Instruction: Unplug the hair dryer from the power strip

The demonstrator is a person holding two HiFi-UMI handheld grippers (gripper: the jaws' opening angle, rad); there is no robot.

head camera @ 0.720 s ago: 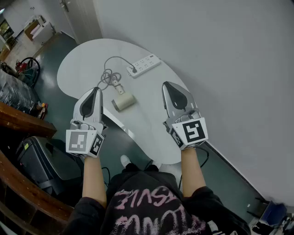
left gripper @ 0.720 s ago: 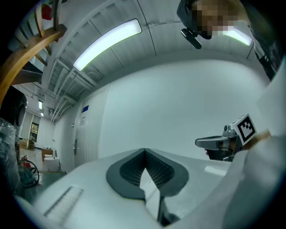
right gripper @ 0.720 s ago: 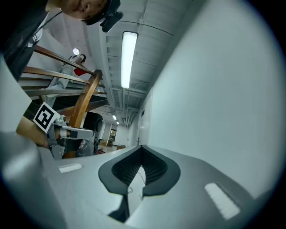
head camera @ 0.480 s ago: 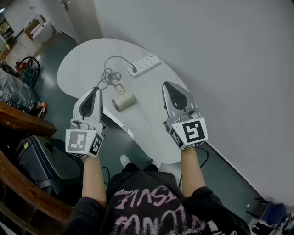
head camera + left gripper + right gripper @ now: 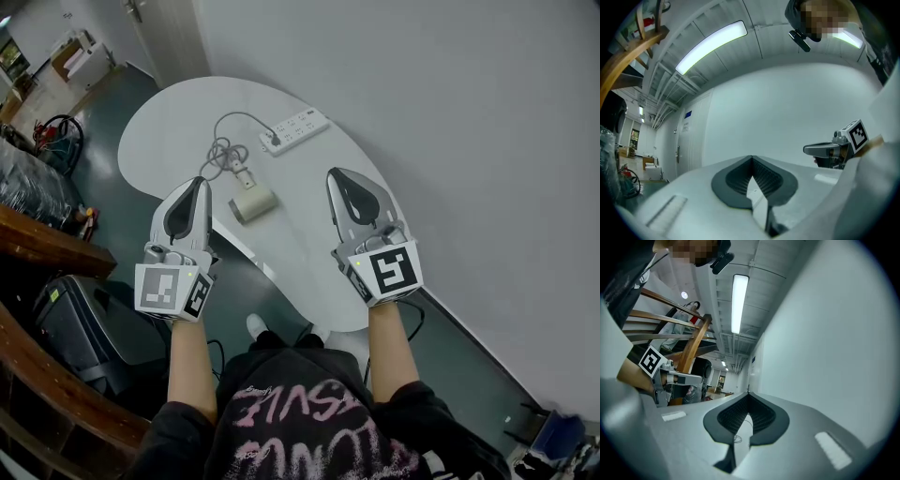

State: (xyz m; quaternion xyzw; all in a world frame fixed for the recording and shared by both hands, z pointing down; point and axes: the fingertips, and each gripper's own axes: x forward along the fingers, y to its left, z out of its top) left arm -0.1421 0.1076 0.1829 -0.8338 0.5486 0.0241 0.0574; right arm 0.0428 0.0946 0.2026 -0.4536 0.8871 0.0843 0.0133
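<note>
Left gripper [image 5: 195, 183] pinched together on nothing, right gripper [image 5: 335, 174] likewise; hovering either side of hair dryer [image 5: 251, 203], plug [image 5: 275, 142] seated in power strip [image 5: 298, 129].

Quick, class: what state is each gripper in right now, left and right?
Left gripper: closed, holding nothing.
Right gripper: closed, holding nothing.

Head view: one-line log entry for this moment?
left gripper: shut, empty | right gripper: shut, empty | hair dryer: plugged into power strip
</note>
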